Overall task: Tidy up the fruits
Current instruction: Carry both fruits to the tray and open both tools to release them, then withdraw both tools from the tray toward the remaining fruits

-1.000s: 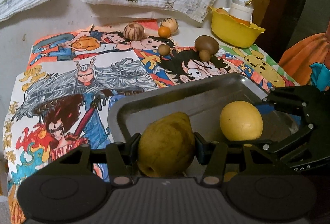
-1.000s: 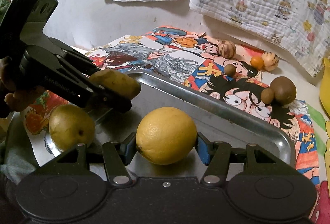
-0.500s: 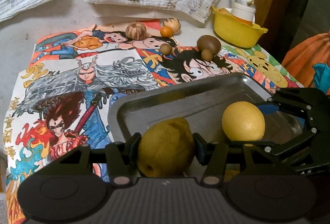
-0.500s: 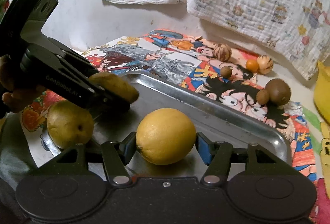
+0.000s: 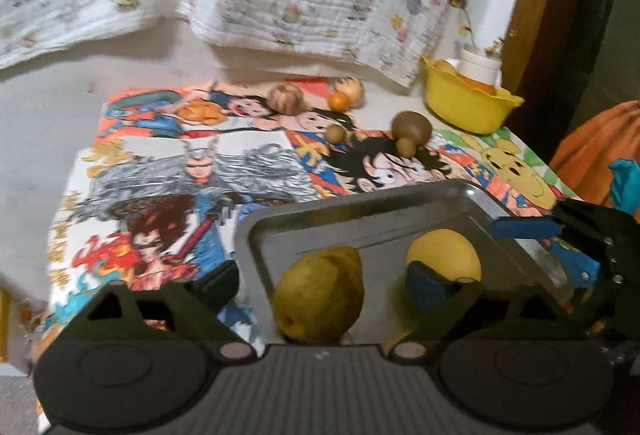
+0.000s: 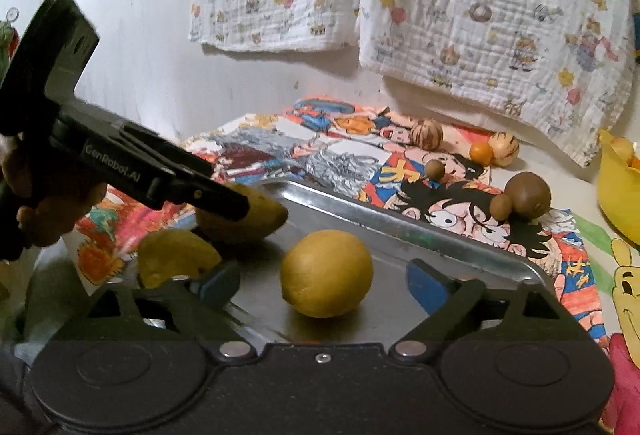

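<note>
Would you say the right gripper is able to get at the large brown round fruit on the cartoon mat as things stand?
Probably yes: the right gripper is opening over the metal tray, and the large brown round fruit lies beyond the tray's far rim with nothing between.

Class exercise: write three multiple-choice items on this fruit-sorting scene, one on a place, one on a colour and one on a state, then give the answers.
1. Where does the round yellow fruit lie?
A. In the metal tray
B. On the floor
C. On a chair

2. What colour is the bowl at the far side of the table?
A. Blue
B. Yellow
C. Red

3. How does the right gripper stand to the round fruit?
A. Clamped on it
B. Shut above it
C. Apart, touching neither side

Answers:
1 A: it rests on the tray's floor.
2 B: its wall is plainly yellow.
3 C: the jaws are opening, with gaps on both sides.
</note>
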A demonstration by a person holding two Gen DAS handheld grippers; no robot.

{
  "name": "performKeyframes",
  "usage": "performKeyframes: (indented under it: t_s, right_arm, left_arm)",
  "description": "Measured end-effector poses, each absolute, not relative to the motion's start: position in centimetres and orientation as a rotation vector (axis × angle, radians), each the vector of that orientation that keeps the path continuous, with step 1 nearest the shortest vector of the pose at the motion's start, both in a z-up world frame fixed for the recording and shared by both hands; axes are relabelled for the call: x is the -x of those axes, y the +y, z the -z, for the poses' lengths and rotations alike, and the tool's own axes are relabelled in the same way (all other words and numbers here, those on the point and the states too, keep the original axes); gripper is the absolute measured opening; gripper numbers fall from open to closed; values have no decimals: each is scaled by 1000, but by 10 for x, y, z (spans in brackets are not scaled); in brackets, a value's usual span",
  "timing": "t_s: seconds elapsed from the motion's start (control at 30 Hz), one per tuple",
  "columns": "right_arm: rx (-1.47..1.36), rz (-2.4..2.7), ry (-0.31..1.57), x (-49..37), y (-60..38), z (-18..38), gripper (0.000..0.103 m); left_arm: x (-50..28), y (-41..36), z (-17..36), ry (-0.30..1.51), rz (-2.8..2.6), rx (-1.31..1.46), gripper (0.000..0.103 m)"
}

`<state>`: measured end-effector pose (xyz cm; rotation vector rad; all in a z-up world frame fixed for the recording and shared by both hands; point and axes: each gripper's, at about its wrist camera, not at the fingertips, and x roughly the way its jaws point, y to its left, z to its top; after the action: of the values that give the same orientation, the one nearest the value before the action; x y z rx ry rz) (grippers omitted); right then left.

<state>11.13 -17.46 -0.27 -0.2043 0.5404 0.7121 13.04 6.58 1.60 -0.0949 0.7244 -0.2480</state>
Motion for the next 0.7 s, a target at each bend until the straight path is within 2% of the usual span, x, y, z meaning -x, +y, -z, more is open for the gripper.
performKeyframes:
  t_s: [0.13, 0.23, 0.7]
  right_arm:
    - [182, -704, 516, -97, -181, -2, 101]
    - [180, -697, 502, -84, -185, -4, 102]
    - [259, -662, 533, -39, -203, 4, 102]
  left_arm:
    - [-112, 68, -21, 695, 198, 92, 102]
    - [-97, 68, -24, 685, 195, 72, 102]
    - [-26, 37, -12, 678, 222, -172, 102]
